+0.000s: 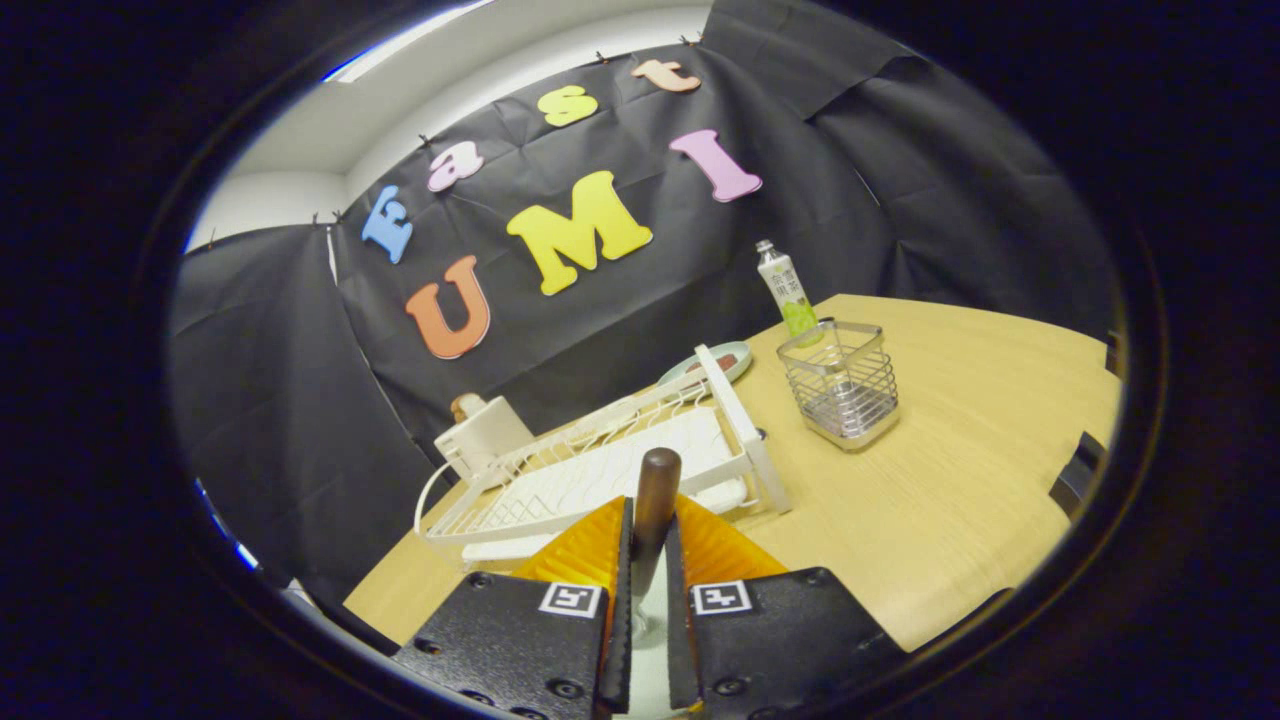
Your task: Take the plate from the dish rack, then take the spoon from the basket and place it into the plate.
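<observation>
Beyond the dish rack: plate (706, 366) lies flat on the surface (950, 480), at the rack's far end.
Dish rack (600, 470): just ahead of the jaws, empty.
Basket (842, 383): right of the rack, empty.
Spoon (653, 505): upright, handle pointing up and away toward the rack.
Gripper (648, 560): jaws nearly closed, both fingers pressing the spoon.
Coming move, likely: carry forward over the rack to the plate.

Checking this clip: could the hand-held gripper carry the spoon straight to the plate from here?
Probably not straight: the hand-held gripper, shut on the spoon, has the dish rack lying between it and the plate; it would likely need to pass over the rack.
</observation>
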A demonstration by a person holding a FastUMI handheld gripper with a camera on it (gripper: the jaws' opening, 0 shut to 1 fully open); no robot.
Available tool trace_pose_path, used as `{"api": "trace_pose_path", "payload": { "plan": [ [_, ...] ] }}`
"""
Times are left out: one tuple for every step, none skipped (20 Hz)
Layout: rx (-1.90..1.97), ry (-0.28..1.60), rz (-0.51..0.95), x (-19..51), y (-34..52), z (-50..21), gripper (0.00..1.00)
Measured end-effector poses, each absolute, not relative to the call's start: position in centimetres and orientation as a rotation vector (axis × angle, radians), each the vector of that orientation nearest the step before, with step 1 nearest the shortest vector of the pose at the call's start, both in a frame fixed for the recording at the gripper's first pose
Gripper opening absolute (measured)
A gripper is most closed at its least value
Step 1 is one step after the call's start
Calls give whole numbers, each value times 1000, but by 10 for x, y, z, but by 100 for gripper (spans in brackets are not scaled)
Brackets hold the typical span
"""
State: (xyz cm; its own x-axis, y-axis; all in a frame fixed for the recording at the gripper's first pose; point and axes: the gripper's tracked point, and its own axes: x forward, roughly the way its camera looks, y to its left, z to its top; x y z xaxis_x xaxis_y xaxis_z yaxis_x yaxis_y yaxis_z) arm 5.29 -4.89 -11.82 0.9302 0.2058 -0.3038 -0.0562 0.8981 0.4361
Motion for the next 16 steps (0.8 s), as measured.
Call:
{"api": "trace_pose_path", "payload": {
  "plan": [
    [416,368,125,53,-53,-123,24],
    [403,388,117,53,-57,-129,27],
    [396,403,113,53,-60,-134,34],
    [388,413,105,52,-63,-137,37],
    [376,411,89,53,-70,-137,50],
    [357,398,61,54,-79,-135,62],
    [334,379,31,56,-87,-132,74],
    [311,360,5,58,-95,-127,86],
    [288,340,-15,56,-101,-123,98],
    [260,315,-36,57,-107,-116,99],
    [228,286,-57,56,-113,-107,100],
    [194,254,-73,54,-117,-97,100],
    [157,223,-78,51,-117,-88,100],
    [122,192,-79,47,-115,-79,100],
    [87,166,-76,44,-112,-70,100],
    [59,145,-68,40,-107,-62,100]
  ]
}}
